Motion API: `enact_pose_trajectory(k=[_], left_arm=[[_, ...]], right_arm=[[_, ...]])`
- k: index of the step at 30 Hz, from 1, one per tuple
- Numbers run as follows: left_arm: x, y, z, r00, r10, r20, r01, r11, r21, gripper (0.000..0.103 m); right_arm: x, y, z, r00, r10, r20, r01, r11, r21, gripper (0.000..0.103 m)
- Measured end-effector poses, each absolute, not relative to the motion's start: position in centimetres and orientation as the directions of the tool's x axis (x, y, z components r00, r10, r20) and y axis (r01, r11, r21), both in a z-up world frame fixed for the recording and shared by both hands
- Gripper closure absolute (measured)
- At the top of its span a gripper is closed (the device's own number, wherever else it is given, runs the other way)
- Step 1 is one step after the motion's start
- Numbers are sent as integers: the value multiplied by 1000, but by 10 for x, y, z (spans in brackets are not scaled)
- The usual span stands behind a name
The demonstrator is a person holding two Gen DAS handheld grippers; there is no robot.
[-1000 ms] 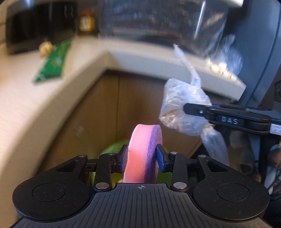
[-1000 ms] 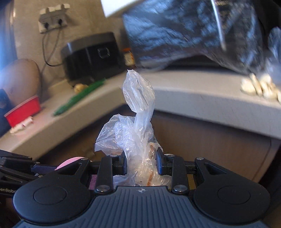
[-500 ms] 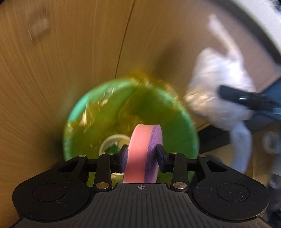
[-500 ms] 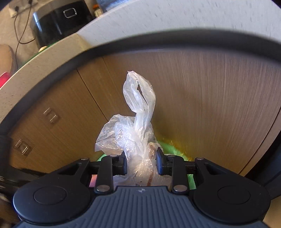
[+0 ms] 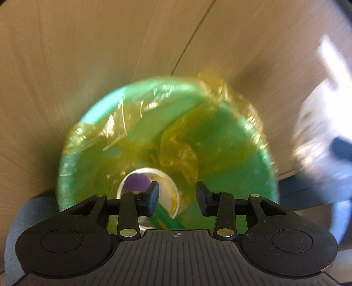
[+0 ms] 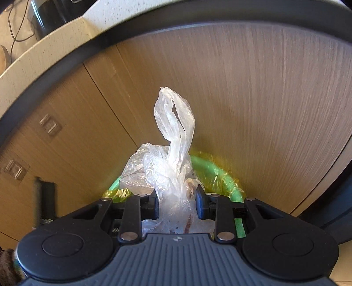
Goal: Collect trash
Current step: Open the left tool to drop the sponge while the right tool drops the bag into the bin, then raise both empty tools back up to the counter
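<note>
From the left wrist, the left gripper point(image 5: 177, 195) hangs over the mouth of a green bin point(image 5: 70, 176) lined with a yellow bag point(image 5: 178, 140). Its jaws have just been opening and now stand apart with nothing between them. Down in the bin a white cup point(image 5: 169, 182) lies with a purple and pink sponge point(image 5: 136, 181) inside it, and a green wrapper point(image 5: 167, 220) lies against the cup's lower edge. The bin's round rim leaves wide open room under the fingers; the liner bunches loosely over the far and right rim. The bin stands close against wood-grain cabinet doors point(image 5: 88, 55), whose seam runs down to its far edge. At the right edge a blurred clear plastic bag point(image 5: 319, 132) shows, well outside the rim.

From the right wrist, the right gripper point(image 6: 177, 206) is clamped on that clear plastic bag point(image 6: 173, 154), its pads pressing the crumpled film from both sides. A twisted loop of the bag stands up above the jaws, and something brownish shows inside the film. Beyond the bag curves the far rim of the green bin point(image 6: 211, 169) with its yellow liner point(image 6: 222, 167); the bag is near the rim, but whether it is over the opening I cannot tell. The cabinet doors point(image 6: 242, 99) rise close behind, under a dark underside and a pale speckled countertop point(image 6: 44, 59). A black appliance point(image 6: 50, 15) sits on the counter at upper left.
</note>
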State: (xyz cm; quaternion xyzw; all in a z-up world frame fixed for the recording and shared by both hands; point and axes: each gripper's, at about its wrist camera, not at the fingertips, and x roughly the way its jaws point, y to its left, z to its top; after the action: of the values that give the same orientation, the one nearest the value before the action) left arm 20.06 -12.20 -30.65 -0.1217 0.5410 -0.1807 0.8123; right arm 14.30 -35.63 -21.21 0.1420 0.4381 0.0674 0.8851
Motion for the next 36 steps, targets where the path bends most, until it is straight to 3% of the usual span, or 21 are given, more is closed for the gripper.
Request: enact_pose_trajectory(k=[5,8,13,17,29,36], left_arm=[[182,-97,-276,396,-453,-798,163,890,-425,62],[173,-82,-264,426,-442,-789,132,894,-429,62],[162,-65,-254,451,-437,-778,93,890,-446,62],[158,-65,-251,448,-436,-780,82,889,-450,62],[142,-81,-226,485,-431,-761,203,902,-381,62],[100,-89,-121,546,-532,-647,408,844,-350,62]], right_arm=[[163,-345,-234,478,366,-798,-18,913,408,73],[180,-327,-250,374,390,-842,-31,912,408,68],[176,-327,-234,473,332,-816,-36,933,358,34],[173,-343,-234,476,372,-797,10,904,428,34],[173,-351,-237,486,278,-829,84,929,361,34],[168,-350,-232,509,250,-824,61,944,324,33]])
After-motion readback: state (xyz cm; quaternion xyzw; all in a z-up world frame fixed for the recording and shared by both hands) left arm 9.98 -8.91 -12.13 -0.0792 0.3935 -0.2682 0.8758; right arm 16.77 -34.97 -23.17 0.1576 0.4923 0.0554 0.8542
